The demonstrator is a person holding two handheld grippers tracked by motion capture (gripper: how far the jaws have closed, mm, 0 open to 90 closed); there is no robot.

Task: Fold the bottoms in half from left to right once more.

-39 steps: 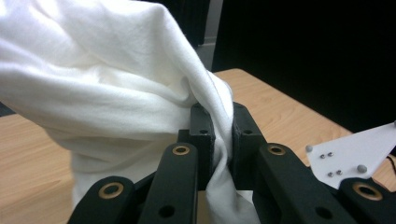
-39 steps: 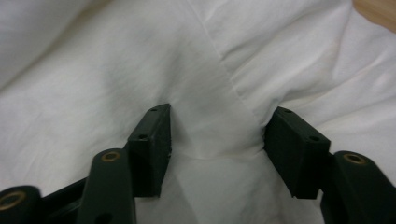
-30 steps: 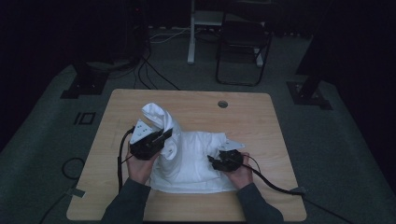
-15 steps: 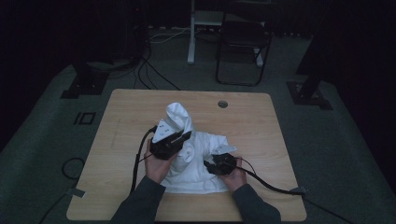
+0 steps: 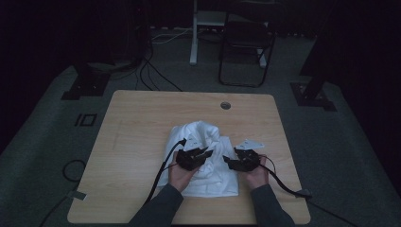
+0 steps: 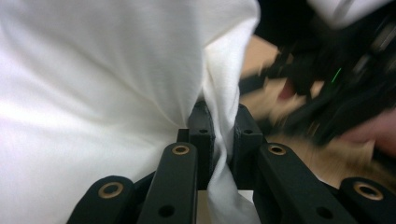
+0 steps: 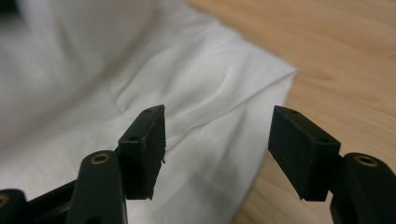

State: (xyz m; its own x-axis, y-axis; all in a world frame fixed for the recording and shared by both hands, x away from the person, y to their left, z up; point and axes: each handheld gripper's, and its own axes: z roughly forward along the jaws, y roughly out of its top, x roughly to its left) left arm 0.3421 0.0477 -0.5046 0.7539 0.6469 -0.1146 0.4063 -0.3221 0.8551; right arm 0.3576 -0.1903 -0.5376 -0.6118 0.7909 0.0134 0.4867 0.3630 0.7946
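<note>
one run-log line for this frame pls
left claw: shut on white cloth | right claw: open, jaws just widened, nothing between | table: cloth bunched

My view: a light wooden table (image 5: 142, 123) with a round cable hole (image 5: 225, 105), on dim grey carpet (image 5: 42, 142); behind it, a black folding chair (image 5: 246, 52) and black floor cables (image 5: 156, 75).

White cloth garment (image 5: 208, 161), soft and creased, lies partly folded on the near middle of the wooden table (image 5: 142, 123). Far part heaped up in a rounded bunch; near part flat, with a straight edge and a squared corner
</note>
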